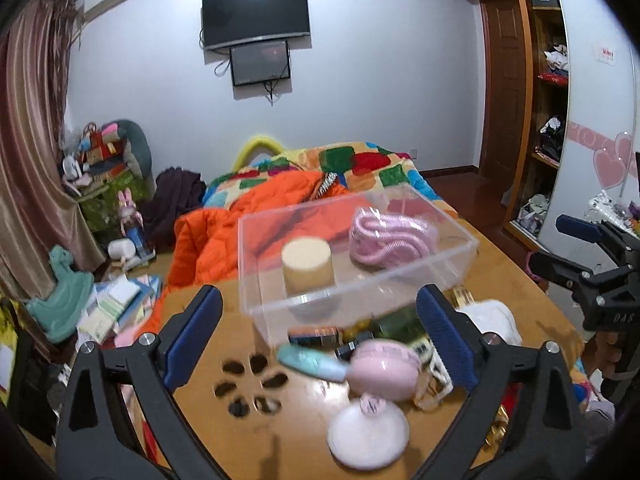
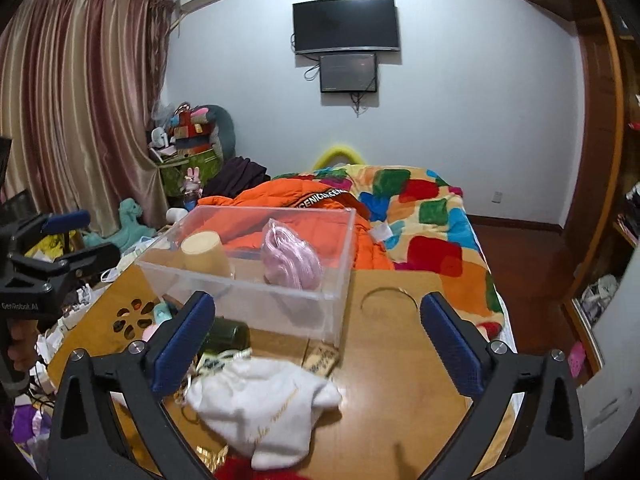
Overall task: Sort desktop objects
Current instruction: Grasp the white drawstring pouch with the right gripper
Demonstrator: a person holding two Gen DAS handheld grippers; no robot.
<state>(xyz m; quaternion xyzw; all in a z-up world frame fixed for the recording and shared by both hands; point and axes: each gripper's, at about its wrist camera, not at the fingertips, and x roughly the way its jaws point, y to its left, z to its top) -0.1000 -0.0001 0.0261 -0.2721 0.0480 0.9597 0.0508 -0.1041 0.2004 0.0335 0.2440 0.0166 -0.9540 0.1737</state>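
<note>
Clear box (image 2: pixel 256 280) holding pink cord (image 2: pixel 292 260).

White wall (image 2: pixel 460 100) – mounted television (image 2: pixel 346 26), striped curtains (image 2: pixel 80 100), bed (image 2: pixel 432 216), wooden floor (image 2: pixel 520 248)

One clear box (image 1: pixel 360 276) at frame centre, holding one beige cylinder (image 1: pixel 307 265) and one pink cord bundle (image 1: pixel 392 238). Two wall screens (image 1: pixel 256 16), upper centre.

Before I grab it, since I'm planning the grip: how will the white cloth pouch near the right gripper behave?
The white cloth pouch lies crumpled and flat on the table, so it will probably flop and sag when lifted. It looks soft and light, unlikely to roll. A push would likely bunch it rather than slide it cleanly.
</note>
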